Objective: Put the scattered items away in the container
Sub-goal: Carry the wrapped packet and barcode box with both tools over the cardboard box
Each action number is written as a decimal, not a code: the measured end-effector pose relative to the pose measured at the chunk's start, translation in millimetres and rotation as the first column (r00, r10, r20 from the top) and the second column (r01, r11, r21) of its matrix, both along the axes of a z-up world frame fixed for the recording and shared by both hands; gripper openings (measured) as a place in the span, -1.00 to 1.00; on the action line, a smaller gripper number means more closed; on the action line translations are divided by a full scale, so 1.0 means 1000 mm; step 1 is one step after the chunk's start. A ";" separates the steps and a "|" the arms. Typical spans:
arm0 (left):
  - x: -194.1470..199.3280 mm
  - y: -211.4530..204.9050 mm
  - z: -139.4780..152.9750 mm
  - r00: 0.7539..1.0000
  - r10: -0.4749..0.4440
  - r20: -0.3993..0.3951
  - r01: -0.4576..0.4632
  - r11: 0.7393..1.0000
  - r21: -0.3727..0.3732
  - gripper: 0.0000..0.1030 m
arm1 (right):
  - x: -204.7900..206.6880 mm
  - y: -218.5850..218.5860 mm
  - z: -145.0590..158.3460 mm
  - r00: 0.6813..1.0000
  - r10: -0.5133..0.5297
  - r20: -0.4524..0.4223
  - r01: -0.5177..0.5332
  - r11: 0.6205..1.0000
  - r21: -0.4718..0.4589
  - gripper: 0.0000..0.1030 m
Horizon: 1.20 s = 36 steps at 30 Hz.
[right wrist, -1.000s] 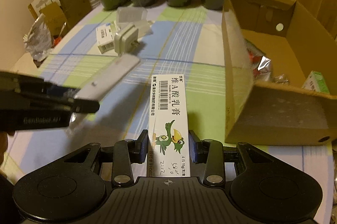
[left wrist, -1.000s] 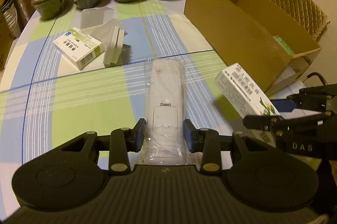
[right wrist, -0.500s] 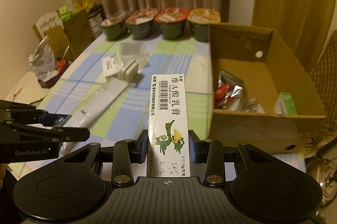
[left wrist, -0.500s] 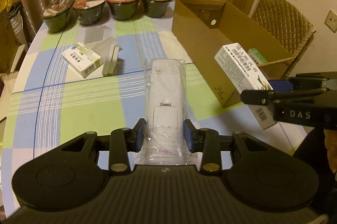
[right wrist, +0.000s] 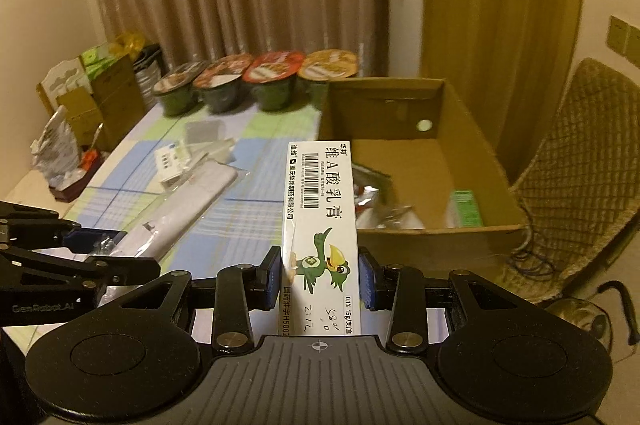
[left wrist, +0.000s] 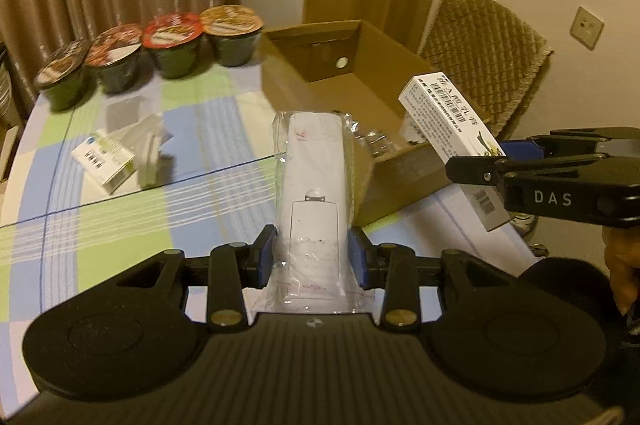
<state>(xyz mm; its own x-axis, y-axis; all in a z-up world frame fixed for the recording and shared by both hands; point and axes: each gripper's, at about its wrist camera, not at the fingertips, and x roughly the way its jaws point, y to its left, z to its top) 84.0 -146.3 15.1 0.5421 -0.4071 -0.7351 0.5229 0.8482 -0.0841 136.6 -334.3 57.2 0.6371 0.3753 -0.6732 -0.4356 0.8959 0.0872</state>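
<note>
Our left gripper [left wrist: 313,255] is clamped on a white remote sealed in a clear bag [left wrist: 312,177], which sticks out forward above the checked tablecloth [left wrist: 120,225]; its near end is hidden under the gripper body. Our right gripper [right wrist: 319,279] pinches a long white ointment box [right wrist: 320,221] printed with a green bird, held lifted with its far end over the near wall of the open cardboard box [right wrist: 440,245]. That wall cuts off our view of the box floor; we make out a green packet [right wrist: 464,209] and what looks like crumpled foil wrappers [right wrist: 372,197], though they are blurred. On the table well behind the grippers lie a small white medicine box [left wrist: 103,161] and folded clear plastic [left wrist: 150,141] touching it, too smeared to read. Four lidded noodle bowls [left wrist: 172,45] line the far edge. A hand [left wrist: 622,265] shows only at the left view's right edge.
</note>
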 end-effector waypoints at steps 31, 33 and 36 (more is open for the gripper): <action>0.080 -0.100 -0.003 0.998 -0.046 -0.047 0.039 0.988 -0.148 -0.36 | 0.096 -0.057 0.007 0.994 -0.106 0.018 0.106 0.994 -0.009 -0.21; 0.085 -0.103 -0.005 0.998 -0.046 -0.049 0.038 0.987 -0.154 -0.36 | 0.100 -0.057 0.006 0.994 -0.106 0.017 0.107 0.994 -0.012 -0.21; 0.093 -0.107 -0.007 0.998 -0.046 -0.053 0.038 0.987 -0.157 -0.36 | 0.107 -0.057 0.003 0.994 -0.105 0.012 0.105 0.994 -0.019 -0.21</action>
